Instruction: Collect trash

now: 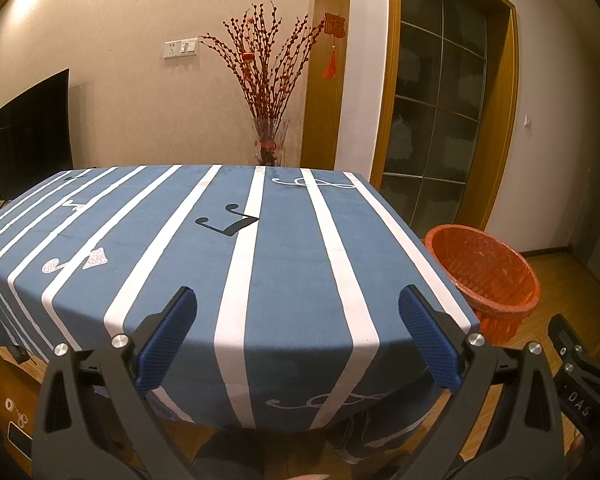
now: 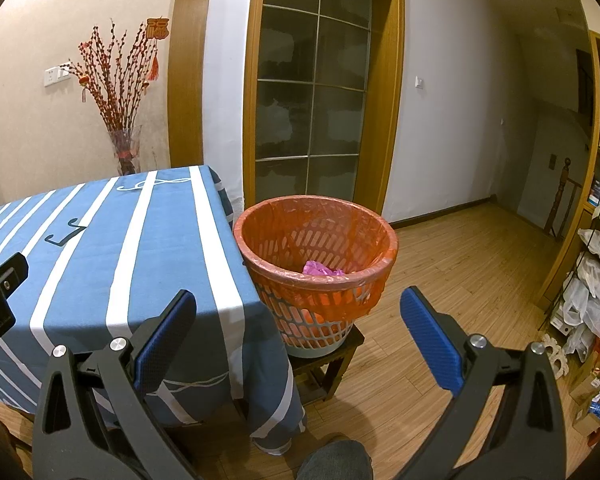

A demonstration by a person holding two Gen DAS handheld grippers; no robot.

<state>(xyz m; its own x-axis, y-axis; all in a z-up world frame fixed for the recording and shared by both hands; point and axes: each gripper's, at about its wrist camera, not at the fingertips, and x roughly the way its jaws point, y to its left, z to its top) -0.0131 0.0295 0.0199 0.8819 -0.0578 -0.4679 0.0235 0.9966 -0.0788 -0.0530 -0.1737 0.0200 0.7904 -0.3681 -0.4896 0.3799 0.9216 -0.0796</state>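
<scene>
A trash basket (image 2: 320, 264) lined with an orange bag stands on a low wooden stool beside the table's right corner. A crumpled pink piece of trash (image 2: 322, 269) lies inside it. The basket also shows in the left wrist view (image 1: 488, 276). My left gripper (image 1: 298, 320) is open and empty, held over the near edge of the blue striped tablecloth (image 1: 188, 256). My right gripper (image 2: 298, 320) is open and empty, held in front of the basket and a little below its rim. I see no loose trash on the tablecloth.
A glass vase of red branches (image 1: 270, 144) stands behind the table. A dark TV (image 1: 30, 136) is at the left. A glass door (image 2: 312, 92) is behind the basket. Shelves with bags and boxes (image 2: 592, 304) line the right wall. The floor is wood.
</scene>
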